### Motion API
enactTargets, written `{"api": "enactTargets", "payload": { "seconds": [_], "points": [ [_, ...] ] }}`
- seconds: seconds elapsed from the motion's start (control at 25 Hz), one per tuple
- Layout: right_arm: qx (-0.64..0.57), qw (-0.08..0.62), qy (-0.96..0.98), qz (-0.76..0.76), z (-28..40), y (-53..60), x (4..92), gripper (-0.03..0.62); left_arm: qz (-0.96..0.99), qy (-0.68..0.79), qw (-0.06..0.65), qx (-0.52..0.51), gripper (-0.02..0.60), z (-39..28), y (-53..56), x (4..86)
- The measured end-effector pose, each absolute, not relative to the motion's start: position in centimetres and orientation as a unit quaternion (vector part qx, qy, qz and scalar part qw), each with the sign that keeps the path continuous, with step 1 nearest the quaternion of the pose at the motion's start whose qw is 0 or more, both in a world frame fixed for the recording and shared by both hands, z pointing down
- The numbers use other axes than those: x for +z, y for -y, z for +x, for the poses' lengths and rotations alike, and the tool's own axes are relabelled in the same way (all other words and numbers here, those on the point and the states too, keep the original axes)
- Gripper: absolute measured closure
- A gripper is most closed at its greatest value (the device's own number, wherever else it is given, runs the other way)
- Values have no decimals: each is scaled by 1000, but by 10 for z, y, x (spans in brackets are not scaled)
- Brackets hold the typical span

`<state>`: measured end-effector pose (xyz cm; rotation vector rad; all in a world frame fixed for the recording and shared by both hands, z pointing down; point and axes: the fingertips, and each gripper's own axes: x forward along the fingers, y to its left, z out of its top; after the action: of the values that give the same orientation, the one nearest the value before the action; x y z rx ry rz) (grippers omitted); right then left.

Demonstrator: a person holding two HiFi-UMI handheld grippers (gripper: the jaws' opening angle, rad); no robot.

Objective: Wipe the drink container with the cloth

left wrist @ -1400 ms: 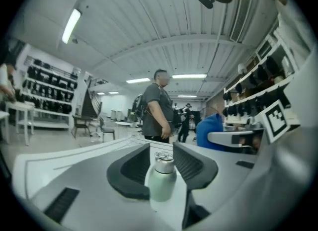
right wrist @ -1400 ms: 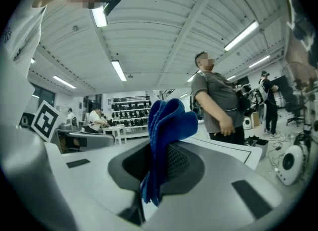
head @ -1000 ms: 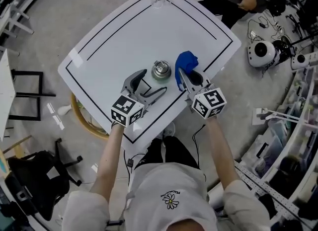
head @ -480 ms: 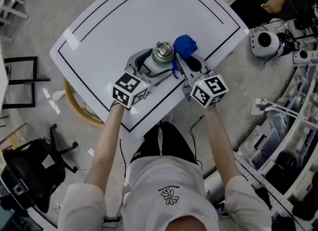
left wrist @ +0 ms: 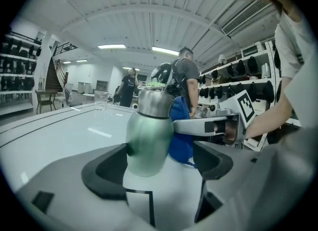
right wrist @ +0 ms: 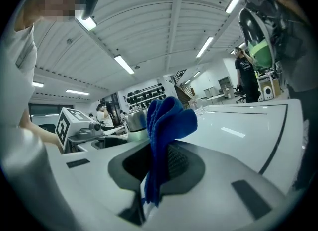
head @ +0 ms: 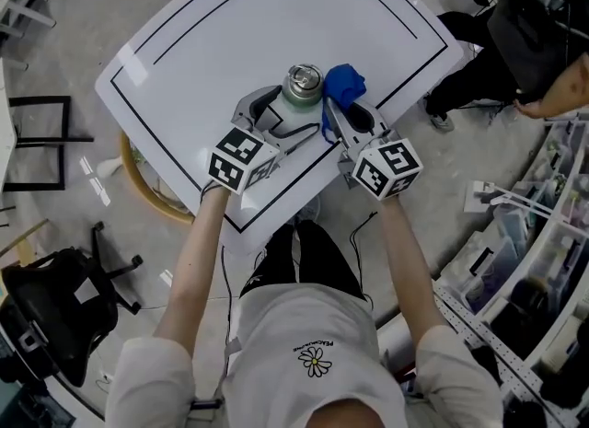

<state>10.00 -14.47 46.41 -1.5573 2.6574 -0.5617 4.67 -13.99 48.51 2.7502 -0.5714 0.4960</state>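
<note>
- Holding the left gripper with its jaws apart on either side of the bottle, the green body touching the 9 o'clock pad and standing clear of the 3 o'clock pad.
- Pinching the blue cloth in the right gripper, jaws closed on the lower folds, the upper folds bunching above the tips.
- Showing the bottle upright over the white table, toward the 6 o'clock edge nearest the person, steel cap on top; not possible to tell whether its base is touching the table.
- Carrying the cloth at 3 o'clock of the bottle, just beside its neck; not clear whether they are touching.
- Pointing both grippers toward 12 o'clock, side by side, marker cubes at their 6 o'clock ends.
- Showing a clear glass far across the table toward 12 o'clock, well apart from the bottle.
</note>
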Motion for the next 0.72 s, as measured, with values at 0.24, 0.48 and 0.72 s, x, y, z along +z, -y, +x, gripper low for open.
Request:
{"api": "enactTargets", "payload": {
  "seconds": [0.24,0.48,0.72],
  "points": [
    [-176,-4,-854,-489,86,129,465,553,950,208,153,177,181,35,119,485],
    [-176,-7,-858,-483,78,123,465,553,950,201,156,182,181,33,102,488],
    [-173,-11,-858,-483,79,125,464,553,948,224,140,180,181,21,125,488]
  ]
}}
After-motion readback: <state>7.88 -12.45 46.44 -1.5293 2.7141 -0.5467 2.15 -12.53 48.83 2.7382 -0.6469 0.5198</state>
